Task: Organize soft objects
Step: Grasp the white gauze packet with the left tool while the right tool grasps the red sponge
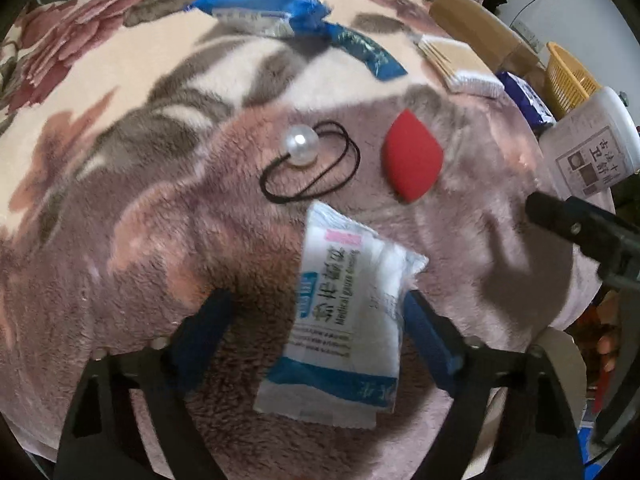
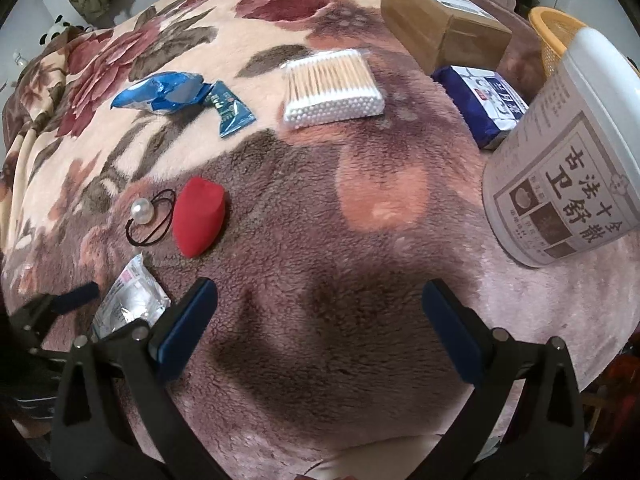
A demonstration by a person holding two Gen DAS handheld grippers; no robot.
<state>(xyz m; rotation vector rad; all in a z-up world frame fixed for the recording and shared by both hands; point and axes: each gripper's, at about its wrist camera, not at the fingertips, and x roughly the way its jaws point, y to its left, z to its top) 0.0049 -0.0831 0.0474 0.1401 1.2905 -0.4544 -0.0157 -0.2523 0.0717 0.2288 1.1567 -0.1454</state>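
Observation:
A white medical gauze packet [image 1: 344,320] lies on the flowered blanket between the wide-open fingers of my left gripper [image 1: 316,308]; it also shows in the right wrist view [image 2: 128,300]. Beyond it lie a black hair tie with a pearl [image 1: 302,146] and a red makeup sponge [image 1: 412,160], also seen as the pearl tie [image 2: 142,210] and the sponge [image 2: 198,216]. My right gripper [image 2: 320,300] is open and empty above bare blanket. A blue wrapper [image 1: 288,12], a pack of cotton swabs [image 2: 332,88] and a blue tissue pack [image 2: 484,104] lie farther back.
A white tub with a printed label [image 2: 568,168] stands at the right. A cardboard box [image 2: 440,28] and a yellow basket [image 2: 552,36] sit at the back right. The right gripper's finger [image 1: 560,216] shows at the right of the left wrist view.

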